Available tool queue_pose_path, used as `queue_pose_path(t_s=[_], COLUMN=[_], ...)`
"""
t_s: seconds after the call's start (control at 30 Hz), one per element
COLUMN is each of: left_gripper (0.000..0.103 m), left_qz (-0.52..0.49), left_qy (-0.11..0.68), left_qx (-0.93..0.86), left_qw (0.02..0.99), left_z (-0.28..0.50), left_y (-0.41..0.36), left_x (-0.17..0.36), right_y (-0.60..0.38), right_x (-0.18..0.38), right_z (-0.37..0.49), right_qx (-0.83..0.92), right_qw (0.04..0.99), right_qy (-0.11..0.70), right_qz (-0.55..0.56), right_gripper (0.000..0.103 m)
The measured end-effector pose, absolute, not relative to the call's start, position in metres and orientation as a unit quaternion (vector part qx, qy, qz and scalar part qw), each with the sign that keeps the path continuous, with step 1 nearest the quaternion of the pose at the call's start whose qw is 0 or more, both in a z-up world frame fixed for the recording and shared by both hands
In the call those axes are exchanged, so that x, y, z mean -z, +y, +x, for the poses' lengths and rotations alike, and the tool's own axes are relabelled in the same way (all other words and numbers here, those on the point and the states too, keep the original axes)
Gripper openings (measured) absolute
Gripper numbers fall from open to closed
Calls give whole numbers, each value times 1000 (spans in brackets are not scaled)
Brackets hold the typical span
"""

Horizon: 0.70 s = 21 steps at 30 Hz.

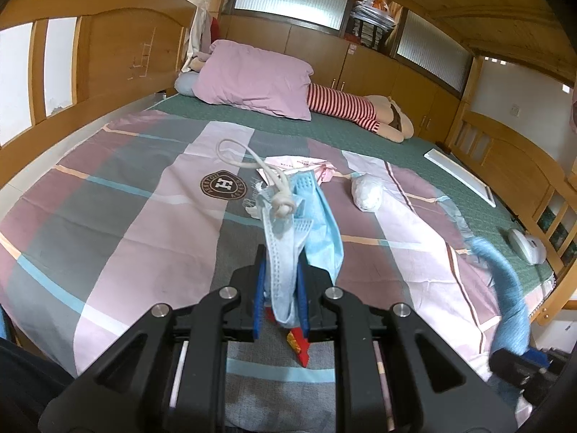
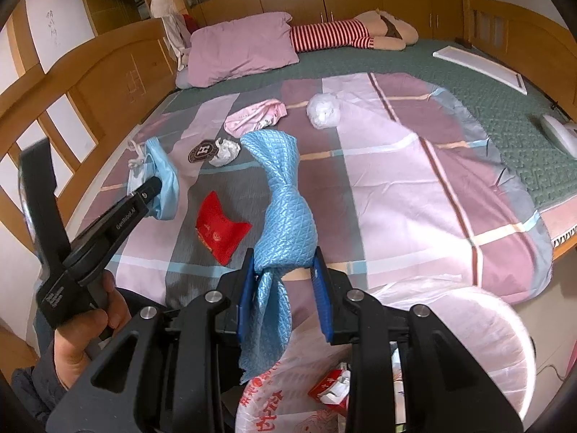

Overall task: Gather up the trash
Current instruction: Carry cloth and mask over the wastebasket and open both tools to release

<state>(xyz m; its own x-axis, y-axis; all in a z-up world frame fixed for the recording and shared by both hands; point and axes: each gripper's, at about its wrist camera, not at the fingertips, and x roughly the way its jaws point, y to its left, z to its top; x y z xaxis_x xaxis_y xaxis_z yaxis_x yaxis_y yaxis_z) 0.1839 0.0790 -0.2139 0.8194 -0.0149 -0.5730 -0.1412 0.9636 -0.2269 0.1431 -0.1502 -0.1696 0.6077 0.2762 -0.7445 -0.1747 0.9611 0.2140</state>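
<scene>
Dangling from the clamped left tool (image 1: 282, 281), a blue face mask (image 1: 288, 252).

Both claws clamped, both pitched downward over the bed.

The left claw (image 1: 283, 288) is closed tight, its blue pads (image 1: 260, 288) pinching a face mask (image 1: 288, 238) above the bed (image 1: 108, 216); in the right wrist view a bare hand (image 2: 81, 332) with a dark sleeve grips its handle, at the bed's near left edge. The right claw (image 2: 285, 288) is closed partway, its pads (image 2: 322, 296) pressing a twisted blue cloth (image 2: 285, 216) held above the bed's near edge.
</scene>
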Motion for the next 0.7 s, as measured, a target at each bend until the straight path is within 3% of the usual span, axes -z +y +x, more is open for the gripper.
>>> queue_pose_path(t_s=[0.2,0.3,0.4,0.47,0.7], left_gripper=[16,16,16,16,16], left_qz=[-185,-182,-192,-207,-233], left_qy=[316,314,322,328,358], left_qx=[46,68,98,119,261], left_qw=[929,929,922,914,866], left_z=[188,187,188,190,194], left_y=[84,79,76,76,53], left_x=[220,220,222,225,230], right_y=[-190,-206,-204,-207,-250], right_x=[162,181,207,209,163], right_z=[117,105,94,87,89], right_qx=[-100,-90,-70,-59,-14], right_qw=[891,860,824,830,896], right_qy=[443,502,554,544,441], right_qz=[18,-26,-101,-108,46], right_gripper=[31,31,49,73,77])
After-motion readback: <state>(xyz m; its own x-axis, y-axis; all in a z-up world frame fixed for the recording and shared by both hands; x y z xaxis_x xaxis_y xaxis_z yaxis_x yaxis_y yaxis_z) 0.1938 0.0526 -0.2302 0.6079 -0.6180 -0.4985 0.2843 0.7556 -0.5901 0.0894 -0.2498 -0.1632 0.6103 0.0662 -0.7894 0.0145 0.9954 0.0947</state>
